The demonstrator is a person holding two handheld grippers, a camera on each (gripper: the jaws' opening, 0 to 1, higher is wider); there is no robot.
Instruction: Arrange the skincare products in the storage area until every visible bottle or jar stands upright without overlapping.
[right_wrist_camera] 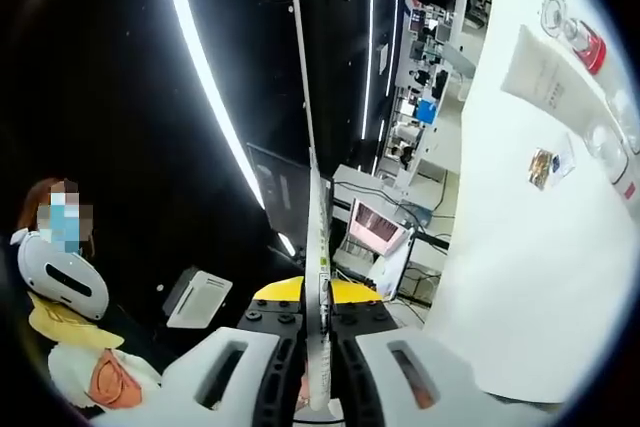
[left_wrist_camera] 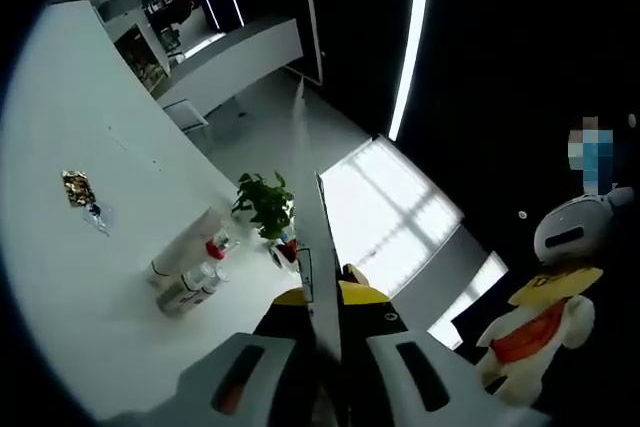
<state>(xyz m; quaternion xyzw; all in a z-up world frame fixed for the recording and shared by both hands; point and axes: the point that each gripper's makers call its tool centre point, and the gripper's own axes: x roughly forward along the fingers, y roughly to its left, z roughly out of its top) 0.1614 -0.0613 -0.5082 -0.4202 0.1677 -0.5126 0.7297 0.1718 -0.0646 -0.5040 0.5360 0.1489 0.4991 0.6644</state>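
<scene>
Room: a dim, dark-walled space with long ceiling light strips and cluttered desks far off.
Table (left_wrist_camera: 120, 277): broad and white; in the left gripper view it fills the left side, in the right gripper view the right.
Products: in the left gripper view a white tube (left_wrist_camera: 185, 242) and clear bottles (left_wrist_camera: 190, 289) lie on their sides, touching, near a potted plant (left_wrist_camera: 265, 205); none stands upright, so the arranging looks unstarted.
Plush toy (left_wrist_camera: 535, 322): white with a yellow collar, off the table.
Sachet (left_wrist_camera: 78, 188): small, well apart to the left of the group.
Left gripper (left_wrist_camera: 325, 347): jaws clenched on a thin flat sheet seen edge-on; what it is cannot be told.
Right gripper (right_wrist_camera: 318, 357): likewise clamped on a thin sheet.
Risk: with both grippers occupied, reaching in could roll the bottles or knock the plant.
View difference: the right gripper view alone shows a red-capped bottle (right_wrist_camera: 585, 42) beyond the tube (right_wrist_camera: 545, 77), and monitors.
</scene>
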